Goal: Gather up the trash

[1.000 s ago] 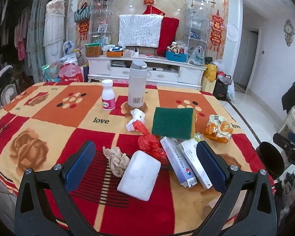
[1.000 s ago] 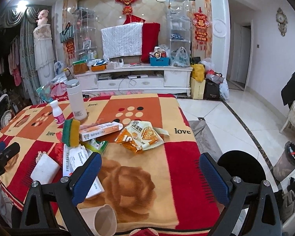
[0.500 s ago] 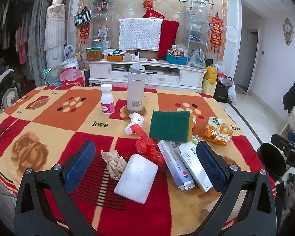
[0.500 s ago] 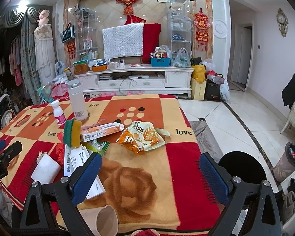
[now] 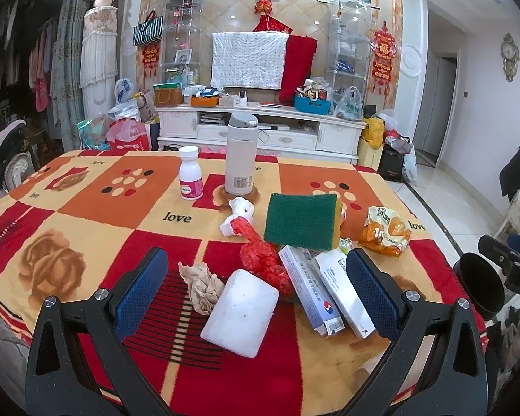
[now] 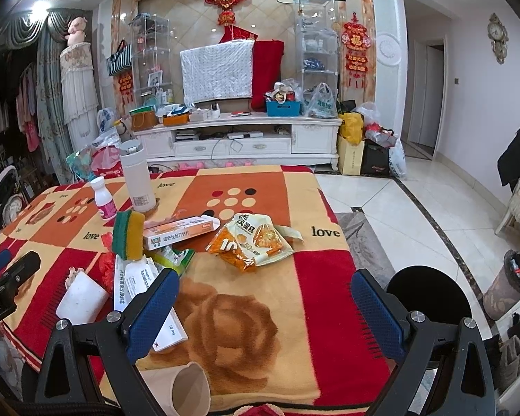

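My left gripper (image 5: 256, 294) is open above the near table edge. Between its fingers lie a crumpled brown tissue (image 5: 201, 286), a white foam block (image 5: 241, 312), a red plastic wrapper (image 5: 261, 260) and two medicine boxes (image 5: 326, 287). A white tissue wad (image 5: 237, 213) lies further back. An orange snack bag (image 5: 384, 230) (image 6: 254, 239) rests to the right. My right gripper (image 6: 265, 312) is open over the table's right part, short of the snack bag. A black round bin (image 6: 430, 298) (image 5: 482, 287) stands by the table's right edge.
A green-and-yellow sponge (image 5: 301, 220), a white flask (image 5: 239, 154) and a small pill bottle (image 5: 190, 174) stand on the patterned tablecloth (image 5: 86, 208). A paper cup (image 6: 187, 390) lies at the near edge. A drink cup (image 6: 509, 282) sits on the floor.
Both grippers have drawn back and risen slightly, so the table items sit a little further off. Both stay open and nothing has been taken hold of.
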Demonstrator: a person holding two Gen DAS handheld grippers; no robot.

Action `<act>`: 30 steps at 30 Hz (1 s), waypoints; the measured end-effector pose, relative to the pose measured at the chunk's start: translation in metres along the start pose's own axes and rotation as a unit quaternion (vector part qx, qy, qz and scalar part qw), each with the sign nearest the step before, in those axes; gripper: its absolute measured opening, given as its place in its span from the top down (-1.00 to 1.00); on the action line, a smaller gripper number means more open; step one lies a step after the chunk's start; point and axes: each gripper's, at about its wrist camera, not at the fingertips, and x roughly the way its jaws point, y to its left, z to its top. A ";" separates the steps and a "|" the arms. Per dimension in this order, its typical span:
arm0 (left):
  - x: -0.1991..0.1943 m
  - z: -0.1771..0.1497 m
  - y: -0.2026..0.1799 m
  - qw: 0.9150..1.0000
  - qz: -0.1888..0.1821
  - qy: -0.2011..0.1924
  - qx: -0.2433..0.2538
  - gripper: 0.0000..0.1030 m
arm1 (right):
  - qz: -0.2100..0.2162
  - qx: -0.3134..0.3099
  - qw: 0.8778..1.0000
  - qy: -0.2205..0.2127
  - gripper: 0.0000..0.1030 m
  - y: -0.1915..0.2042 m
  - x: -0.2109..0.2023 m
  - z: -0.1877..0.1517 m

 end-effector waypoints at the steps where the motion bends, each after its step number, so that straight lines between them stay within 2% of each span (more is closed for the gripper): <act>1: 0.000 0.000 0.000 1.000 0.000 0.000 0.000 -0.99 | 0.001 0.000 1.000 0.001 -0.91 0.000 0.000 -0.001; 30: 0.008 -0.007 0.002 1.000 0.000 0.014 -0.004 -0.99 | 0.004 -0.002 1.000 0.019 -0.91 -0.001 0.011 0.001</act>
